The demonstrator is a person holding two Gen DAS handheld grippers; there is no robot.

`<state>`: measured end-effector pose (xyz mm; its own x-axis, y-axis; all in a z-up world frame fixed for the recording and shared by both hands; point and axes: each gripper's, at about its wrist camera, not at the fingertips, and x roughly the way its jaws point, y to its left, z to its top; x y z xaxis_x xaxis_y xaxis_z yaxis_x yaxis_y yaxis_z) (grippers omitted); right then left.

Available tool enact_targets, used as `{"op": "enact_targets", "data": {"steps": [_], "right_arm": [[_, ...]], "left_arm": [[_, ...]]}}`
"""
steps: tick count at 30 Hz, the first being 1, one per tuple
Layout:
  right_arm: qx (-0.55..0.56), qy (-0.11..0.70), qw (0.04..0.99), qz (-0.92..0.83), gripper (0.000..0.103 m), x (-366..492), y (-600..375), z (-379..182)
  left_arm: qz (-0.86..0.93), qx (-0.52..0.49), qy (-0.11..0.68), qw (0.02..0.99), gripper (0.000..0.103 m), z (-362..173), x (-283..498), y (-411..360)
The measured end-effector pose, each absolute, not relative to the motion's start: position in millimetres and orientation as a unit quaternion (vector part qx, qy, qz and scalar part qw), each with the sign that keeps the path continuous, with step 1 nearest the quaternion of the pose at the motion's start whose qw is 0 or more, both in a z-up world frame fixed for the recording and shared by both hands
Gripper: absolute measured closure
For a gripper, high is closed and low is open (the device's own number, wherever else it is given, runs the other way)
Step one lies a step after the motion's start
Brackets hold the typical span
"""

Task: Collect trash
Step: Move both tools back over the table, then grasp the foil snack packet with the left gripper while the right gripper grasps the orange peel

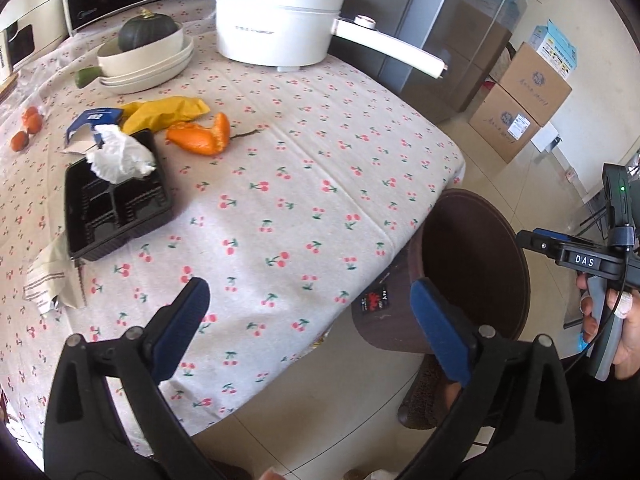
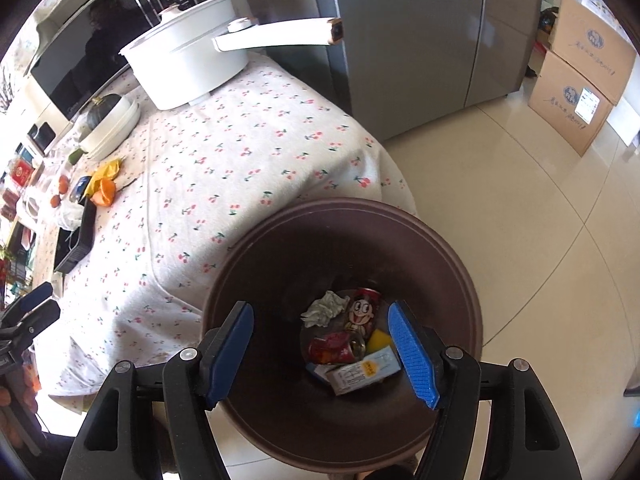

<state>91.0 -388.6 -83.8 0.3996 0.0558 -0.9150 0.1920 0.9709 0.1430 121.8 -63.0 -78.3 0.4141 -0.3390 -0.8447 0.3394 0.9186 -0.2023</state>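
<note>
Trash lies on the cherry-print tablecloth (image 1: pixel 280 200): an orange peel (image 1: pixel 202 136), a yellow wrapper (image 1: pixel 164 112), a torn blue carton (image 1: pixel 90 120), and a crumpled tissue (image 1: pixel 120 156) resting in a black plastic tray (image 1: pixel 116 216). A striped paper wrapper (image 1: pixel 52 276) hangs at the table's left edge. My left gripper (image 1: pixel 310 296) stands open and empty above the table's near corner. My right gripper (image 2: pixel 320 312) is open and empty right over the brown bin (image 2: pixel 440 248). Inside the bin lie a red can (image 2: pixel 362 310), a tissue (image 2: pixel 324 308) and a small carton (image 2: pixel 362 372).
A white pot (image 1: pixel 276 20) with a long handle and stacked bowls (image 1: pixel 148 60) holding a dark squash stand at the back of the table. Small oranges (image 1: pixel 26 128) lie at far left. A grey fridge (image 2: pixel 420 40) and cardboard boxes (image 2: pixel 576 96) stand on the tiled floor.
</note>
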Motion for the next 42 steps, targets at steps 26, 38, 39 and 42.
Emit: {"op": "enact_targets", "data": {"steps": [26, 38, 39, 42], "right_arm": [[0.024, 0.558, 0.824, 0.095, 0.017, 173.6, -199.9, -72.5], [-0.035, 0.582, 0.808, 0.085, 0.016, 196.1, -176.7, -104.2], [-0.032, 0.583, 0.808, 0.086, 0.016, 197.3, -176.6, -104.9], [-0.027, 0.584, 0.807, 0.089, 0.016, 202.3, -175.7, -106.0]], "left_arm": [[-0.04, -0.074, 0.513, 0.855, 0.001, -84.1, 121.1, 134.0], [-0.03, -0.089, 0.544, 0.834, 0.001, -129.3, 168.6, 163.1], [-0.033, -0.092, 0.546, 0.832, 0.001, -132.2, 172.9, 160.8], [-0.034, -0.077, 0.557, 0.827, 0.001, -138.9, 185.0, 146.8]]}}
